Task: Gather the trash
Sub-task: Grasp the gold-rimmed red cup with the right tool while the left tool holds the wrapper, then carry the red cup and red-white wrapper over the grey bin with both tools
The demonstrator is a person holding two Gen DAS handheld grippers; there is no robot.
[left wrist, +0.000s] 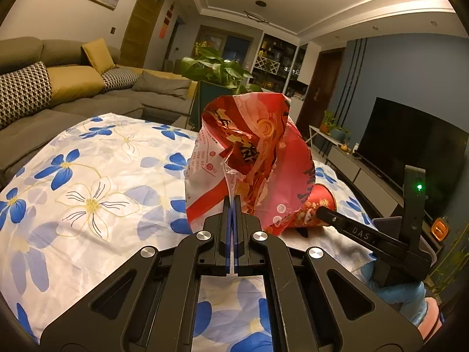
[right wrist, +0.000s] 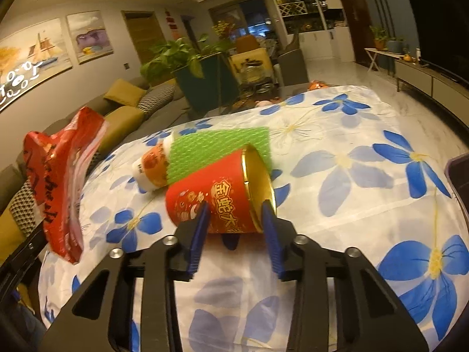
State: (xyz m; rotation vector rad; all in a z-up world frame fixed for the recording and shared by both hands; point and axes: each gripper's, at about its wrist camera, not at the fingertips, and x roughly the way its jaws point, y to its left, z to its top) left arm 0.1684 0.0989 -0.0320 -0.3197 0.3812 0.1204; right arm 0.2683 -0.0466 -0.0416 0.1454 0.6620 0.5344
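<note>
Nearest, left gripper (left wrist: 233,202) pinched tight on a clear torn edge of the red snack bag (left wrist: 246,158), lifted clear of the flowered tablecloth (left wrist: 88,193), mouth gaping upward, inside too crumpled to read. Alongside, right gripper (right wrist: 234,217) spread moderately wide, blue fingers (right wrist: 199,234) straddling the red paper cup (right wrist: 217,199) lying on its side, gold-lined mouth turned right, apparently empty; contact with the pads not clear. Just behind the cup, touching it, a green foam net sleeve (right wrist: 225,149), and beside that a small orange-labelled bottle (right wrist: 152,167) on its side. Right of the cup, broad bare cloth out to the table's far edge; at the right border, a dark bin rim (right wrist: 457,173), contents hidden. Beyond, sofa (left wrist: 73,88) and potted plant (left wrist: 217,67).
</note>
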